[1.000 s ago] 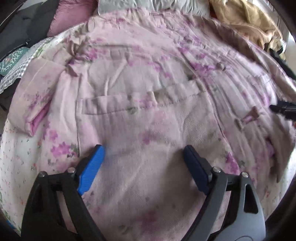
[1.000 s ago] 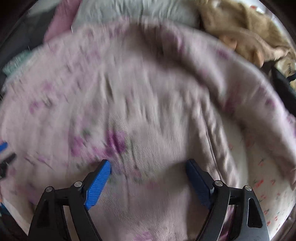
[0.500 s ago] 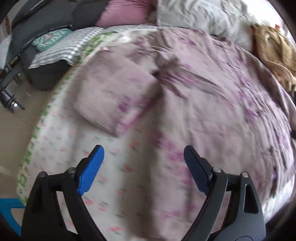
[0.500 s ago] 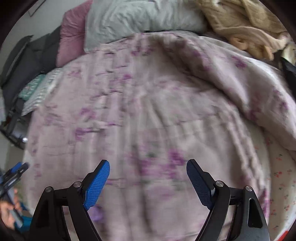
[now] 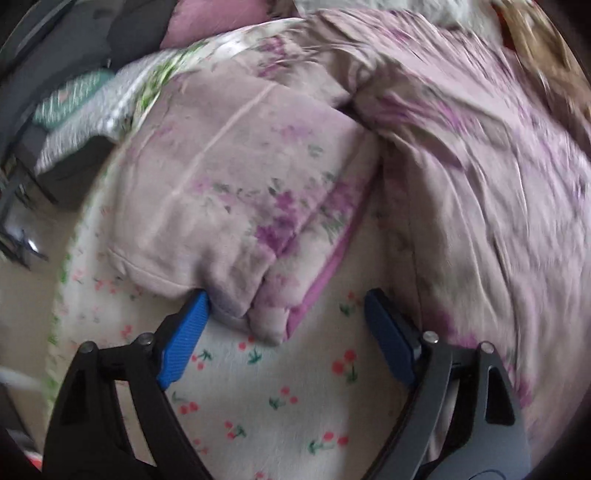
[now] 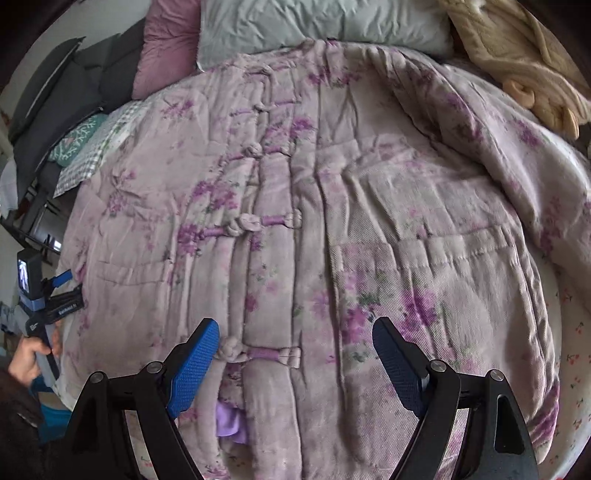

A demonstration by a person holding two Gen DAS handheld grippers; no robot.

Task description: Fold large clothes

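The left gripper (image 5: 286,325), black-armed with blue ribbed pads, stands released with its jaws wide apart, low over a white bedsheet printed with small red cherries (image 5: 280,398). Its left pad (image 5: 184,336) touches the cuff end of a sleeve (image 5: 236,206) belonging to a padded lilac jacket with purple flower print (image 5: 480,177), but grips nothing; the sleeve lies flat on the sheet, angled away from the jacket body. The right gripper (image 6: 295,365), of the same build, is likewise released and hovers above the jacket's hem, gripping nothing. From the right wrist view the jacket (image 6: 295,206) lies spread front-up across the bed, closed by a row of knotted cloth fastenings (image 6: 255,221) down its middle, with a patch pocket (image 6: 436,280) on one side. Far to the left, a hand (image 6: 31,356) holds the other gripper's handle. Beyond the collar lie a grey pillow (image 6: 317,26), a mauve pillow (image 6: 166,48) and a heap of beige fuzzy fabric (image 6: 517,59).
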